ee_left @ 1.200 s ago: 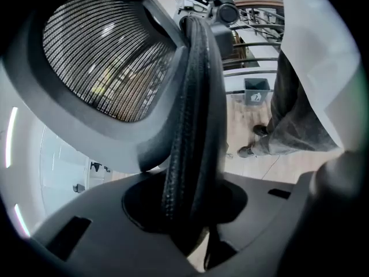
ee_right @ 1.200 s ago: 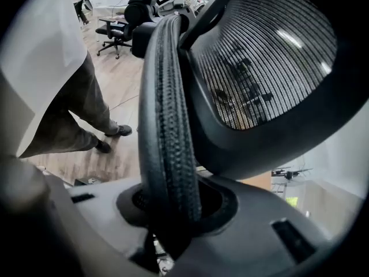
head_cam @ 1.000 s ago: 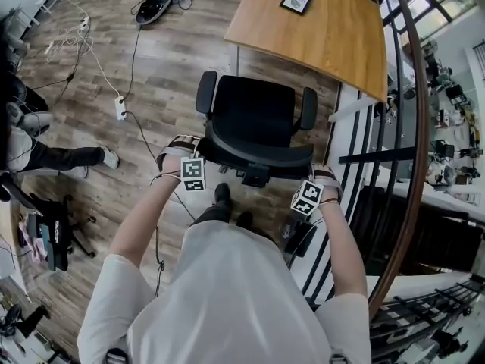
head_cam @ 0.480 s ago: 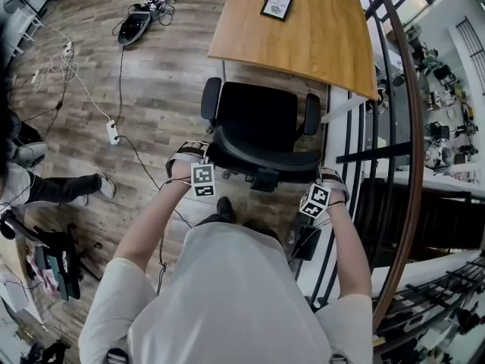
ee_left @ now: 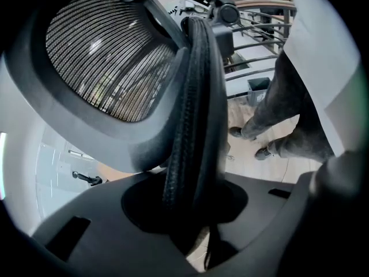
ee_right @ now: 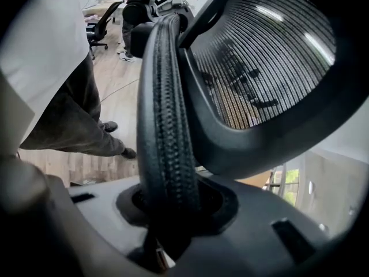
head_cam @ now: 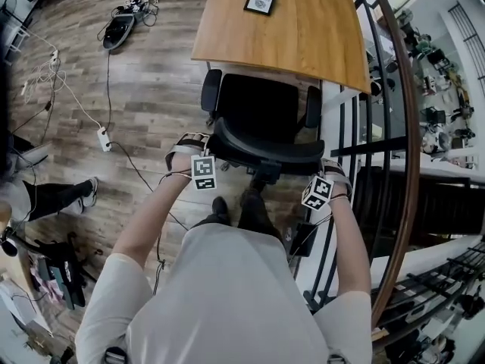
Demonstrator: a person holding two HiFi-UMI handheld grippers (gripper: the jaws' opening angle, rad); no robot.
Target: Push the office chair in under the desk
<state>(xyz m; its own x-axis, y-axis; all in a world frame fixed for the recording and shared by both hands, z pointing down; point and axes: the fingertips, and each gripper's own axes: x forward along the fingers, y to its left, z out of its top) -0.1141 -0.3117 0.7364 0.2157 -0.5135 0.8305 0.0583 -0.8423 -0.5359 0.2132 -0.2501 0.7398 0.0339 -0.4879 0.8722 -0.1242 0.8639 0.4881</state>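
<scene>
Chair (head_cam: 261, 116) stands just before the desk (head_cam: 303, 44), seat front at the desk's near edge and most of it still out on the floor (head_cam: 151, 74); the desk lies straight ahead, beyond the chair from the person. Its curved backrest (head_cam: 265, 152) runs crosswise, with the left gripper (head_cam: 203, 156) clamped on the left rim and the right gripper (head_cam: 322, 179) clamped on the right rim, both equally near. It is black, with a mesh back (ee_left: 109, 56), a stitched padded rim (ee_right: 164, 126) and two armrests (head_cam: 210, 91).

An office: wooden desk (head_cam: 303, 36), office chair (head_cam: 261, 112), power strip (head_cam: 104, 139) on plank floor (head_cam: 159, 74).
</scene>
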